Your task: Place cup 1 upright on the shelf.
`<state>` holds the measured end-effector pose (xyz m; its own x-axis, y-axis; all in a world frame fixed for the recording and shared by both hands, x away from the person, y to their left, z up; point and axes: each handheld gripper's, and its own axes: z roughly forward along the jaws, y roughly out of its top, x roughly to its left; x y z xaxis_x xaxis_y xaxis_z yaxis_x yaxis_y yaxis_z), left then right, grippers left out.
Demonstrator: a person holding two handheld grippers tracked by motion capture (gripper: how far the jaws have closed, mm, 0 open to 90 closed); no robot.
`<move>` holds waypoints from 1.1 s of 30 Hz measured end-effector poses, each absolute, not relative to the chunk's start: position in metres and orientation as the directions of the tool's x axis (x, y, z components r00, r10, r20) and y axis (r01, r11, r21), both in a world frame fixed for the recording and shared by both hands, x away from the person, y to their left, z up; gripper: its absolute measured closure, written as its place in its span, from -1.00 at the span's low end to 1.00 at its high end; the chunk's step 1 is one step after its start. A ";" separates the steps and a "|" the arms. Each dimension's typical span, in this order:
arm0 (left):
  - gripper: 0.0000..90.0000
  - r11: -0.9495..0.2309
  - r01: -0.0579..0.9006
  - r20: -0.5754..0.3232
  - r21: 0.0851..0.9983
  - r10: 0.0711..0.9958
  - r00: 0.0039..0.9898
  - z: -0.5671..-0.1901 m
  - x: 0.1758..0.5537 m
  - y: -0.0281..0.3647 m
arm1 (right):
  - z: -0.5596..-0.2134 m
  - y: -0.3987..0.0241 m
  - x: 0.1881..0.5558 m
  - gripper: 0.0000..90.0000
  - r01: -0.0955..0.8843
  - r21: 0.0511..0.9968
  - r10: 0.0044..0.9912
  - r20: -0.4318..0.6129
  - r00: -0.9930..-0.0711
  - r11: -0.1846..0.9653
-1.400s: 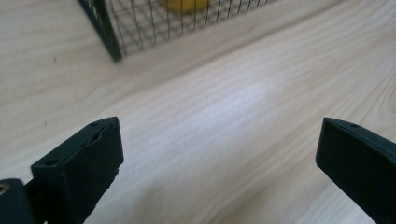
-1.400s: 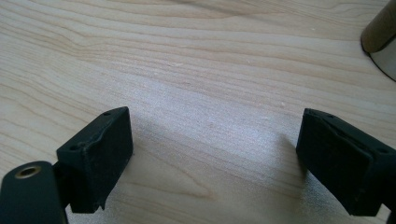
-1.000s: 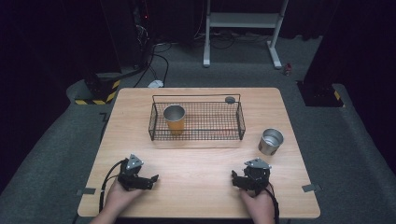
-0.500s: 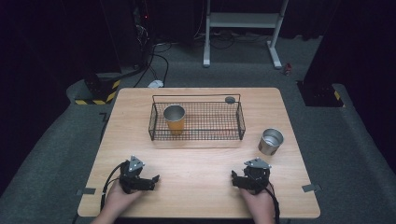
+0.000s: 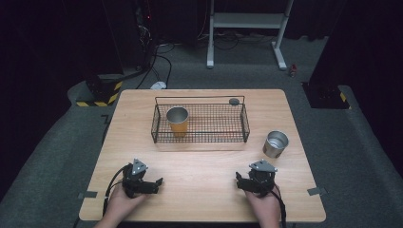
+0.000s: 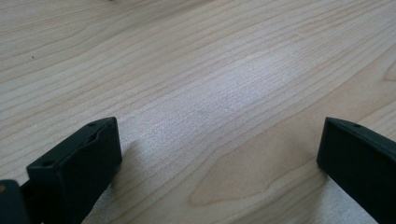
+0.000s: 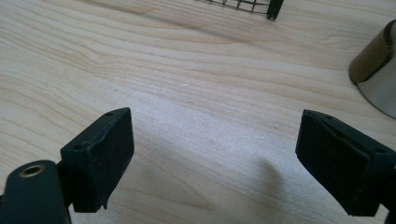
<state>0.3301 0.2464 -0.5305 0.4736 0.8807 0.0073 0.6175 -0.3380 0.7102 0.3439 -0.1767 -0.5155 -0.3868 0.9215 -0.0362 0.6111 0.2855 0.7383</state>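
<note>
Two grippers rest low on my side of the wooden table, both well short of the wire basket, which I take as my landmark. My left gripper sits near and to the left of the basket's front edge, jaws spread wide with bare wood grain between them. My right gripper sits near and to the right of that edge, jaws likewise parted and holding nothing.

Inside the basket, at its left end, an orange cup with a metal lining stands upright. Just outside the basket's right front corner stands a steel cup, open end up; in the right gripper view its wall shows beyond my right jaw, apart from it. A small dark round object sits at the basket's far right corner; whether it rests on the rim or the table behind, I cannot tell.
</note>
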 end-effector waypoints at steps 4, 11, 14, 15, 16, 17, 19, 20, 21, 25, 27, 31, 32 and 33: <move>-1.00 -0.344 0.615 0.009 0.710 0.877 0.480 -0.530 0.331 0.247 | -0.514 -0.181 0.345 -0.75 0.609 0.739 0.920 -0.036 -0.389 0.287; -1.00 -0.345 0.614 0.005 0.710 0.875 0.485 -0.531 0.333 0.246 | -0.508 -0.193 0.345 -0.74 0.582 0.769 0.927 -0.038 -0.373 0.265; -1.00 -0.341 0.614 0.003 0.712 0.876 0.482 -0.531 0.333 0.246 | -0.507 -0.198 0.345 -0.73 0.580 0.775 0.932 -0.034 -0.360 0.252; -1.00 -0.341 0.614 0.003 0.712 0.876 0.482 -0.531 0.333 0.246 | -0.506 -0.201 0.345 -0.72 0.576 0.778 0.933 -0.035 -0.358 0.251; -1.00 -0.341 0.615 0.003 0.712 0.876 0.482 -0.531 0.333 0.246 | -0.505 -0.203 0.344 -0.72 0.574 0.781 0.934 -0.034 -0.355 0.247; -1.00 -0.340 0.614 0.003 0.712 0.876 0.482 -0.531 0.333 0.246 | -0.505 -0.206 0.344 -0.71 0.576 0.782 0.936 -0.029 -0.351 0.240; -1.00 -0.340 0.614 0.003 0.712 0.876 0.482 -0.531 0.334 0.246 | -0.505 -0.211 0.346 -0.70 0.577 0.780 0.938 -0.036 -0.344 0.241; -1.00 -0.340 0.614 0.003 0.712 0.876 0.482 -0.531 0.334 0.246 | -0.505 -0.214 0.346 -0.70 0.579 0.780 0.941 -0.036 -0.336 0.236; -1.00 -0.340 0.614 0.003 0.712 0.876 0.482 -0.531 0.334 0.246 | -0.505 -0.217 0.347 -0.70 0.580 0.782 0.944 -0.035 -0.328 0.230; -1.00 -0.339 0.615 0.003 0.712 0.877 0.481 -0.531 0.334 0.245 | -0.504 -0.227 0.349 -0.70 0.582 0.787 0.954 -0.027 -0.298 0.204; -1.00 -0.339 0.615 0.004 0.712 0.878 0.479 -0.531 0.335 0.245 | -0.503 -0.231 0.350 -0.70 0.573 0.794 0.956 -0.035 -0.291 0.203; -1.00 -0.339 0.615 0.004 0.712 0.878 0.479 -0.531 0.335 0.245 | -0.499 -0.239 0.352 -0.71 0.577 0.795 0.961 -0.028 -0.274 0.188; -1.00 -0.339 0.615 0.004 0.712 0.878 0.479 -0.531 0.335 0.245 | -0.498 -0.240 0.352 -0.72 0.577 0.796 0.964 -0.026 -0.266 0.181; -1.00 -0.340 0.615 0.005 0.712 0.878 0.479 -0.531 0.335 0.245 | -0.497 -0.243 0.354 -0.73 0.579 0.796 0.965 -0.029 -0.260 0.180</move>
<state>0.3346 0.2454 -0.5309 0.4794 0.8776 0.0046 0.6148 -0.3396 0.7119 0.3539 -0.2427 -0.4973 -0.2595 0.9653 -0.0291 0.5785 0.1796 0.7957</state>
